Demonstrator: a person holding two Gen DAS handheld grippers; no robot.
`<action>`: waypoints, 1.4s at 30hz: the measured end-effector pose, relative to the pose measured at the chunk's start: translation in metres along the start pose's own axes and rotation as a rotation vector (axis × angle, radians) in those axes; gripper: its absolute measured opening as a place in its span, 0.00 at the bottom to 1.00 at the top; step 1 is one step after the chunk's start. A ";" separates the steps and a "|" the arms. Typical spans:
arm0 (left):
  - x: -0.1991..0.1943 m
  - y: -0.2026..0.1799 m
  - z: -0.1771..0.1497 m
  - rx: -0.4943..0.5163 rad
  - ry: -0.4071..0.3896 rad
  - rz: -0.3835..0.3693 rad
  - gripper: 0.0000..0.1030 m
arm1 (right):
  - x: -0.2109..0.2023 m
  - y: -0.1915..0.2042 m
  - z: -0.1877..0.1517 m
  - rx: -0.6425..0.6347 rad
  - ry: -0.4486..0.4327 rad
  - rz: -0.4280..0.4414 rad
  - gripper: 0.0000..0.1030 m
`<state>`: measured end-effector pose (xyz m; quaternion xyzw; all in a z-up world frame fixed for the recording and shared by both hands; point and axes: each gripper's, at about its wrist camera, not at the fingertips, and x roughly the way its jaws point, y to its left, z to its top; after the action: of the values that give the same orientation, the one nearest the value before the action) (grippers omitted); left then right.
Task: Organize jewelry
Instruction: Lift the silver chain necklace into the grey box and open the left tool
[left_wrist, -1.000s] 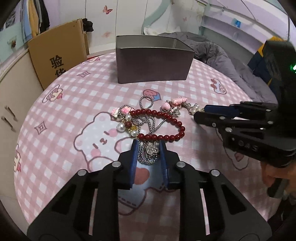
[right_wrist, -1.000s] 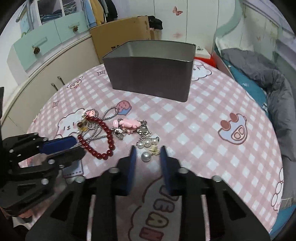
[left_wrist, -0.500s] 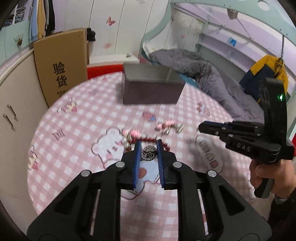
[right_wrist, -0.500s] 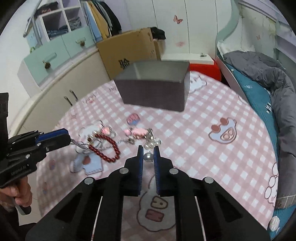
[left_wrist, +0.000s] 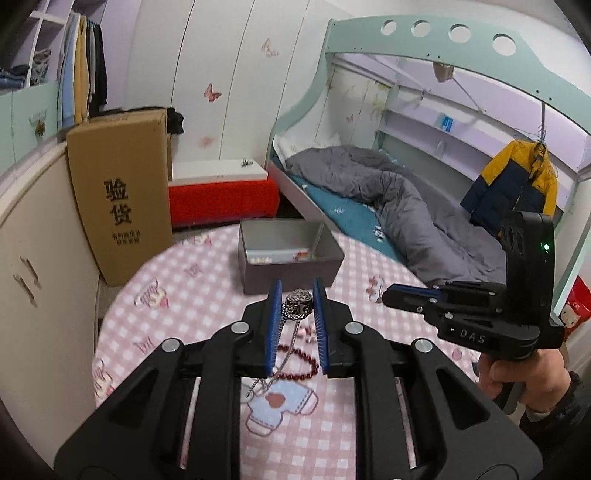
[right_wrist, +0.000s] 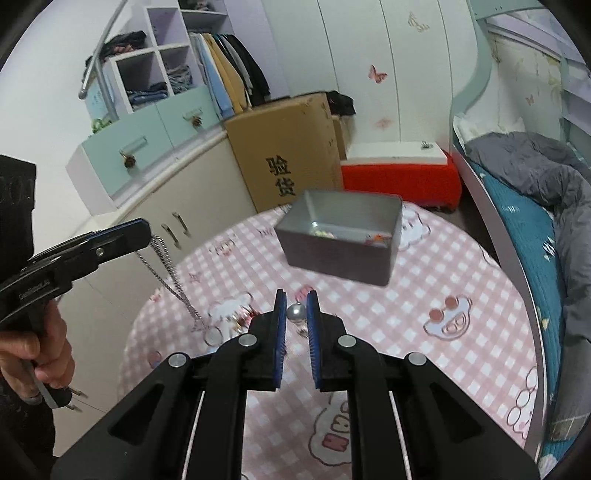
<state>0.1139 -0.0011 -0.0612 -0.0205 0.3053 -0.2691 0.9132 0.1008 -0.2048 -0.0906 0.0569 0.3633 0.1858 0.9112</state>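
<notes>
My left gripper (left_wrist: 297, 295) is shut on the silver pendant (left_wrist: 298, 308) of a chain necklace; its chain (right_wrist: 168, 275) hangs down toward the table. My right gripper (right_wrist: 296, 304) is shut on a pearl bead (right_wrist: 296, 312) of a pearl piece, lifted high over the table. Each gripper shows in the other's view, the left one (right_wrist: 142, 230) and the right one (left_wrist: 391, 295). A red bead bracelet (left_wrist: 299, 365) lies on the pink checked tablecloth (left_wrist: 184, 314) below. The open grey metal box (left_wrist: 288, 258) stands at the table's far side with small items inside; it also shows in the right wrist view (right_wrist: 343, 236).
A cardboard box (left_wrist: 122, 192) leans beyond the table at the left. A bed with a grey duvet (left_wrist: 388, 206) lies to the right. A red and white bench (right_wrist: 399, 173) stands behind the table. Cream cupboards (right_wrist: 177, 221) run along the left.
Both grippers have closed on their jewelry and risen high above the table. The necklace chain now hangs from the left gripper and the pearl piece has left the cloth.
</notes>
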 end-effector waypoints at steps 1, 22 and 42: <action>-0.001 0.000 0.004 -0.001 -0.006 -0.008 0.16 | -0.002 0.002 0.004 -0.007 -0.007 0.006 0.09; 0.042 -0.010 0.127 0.013 -0.121 -0.053 0.17 | 0.016 -0.022 0.125 -0.056 -0.075 0.002 0.09; 0.124 0.016 0.131 -0.073 -0.028 0.218 0.92 | 0.102 -0.078 0.117 0.172 0.072 -0.081 0.93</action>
<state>0.2789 -0.0668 -0.0262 -0.0241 0.3024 -0.1567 0.9399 0.2716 -0.2341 -0.0894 0.1137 0.4122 0.1189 0.8961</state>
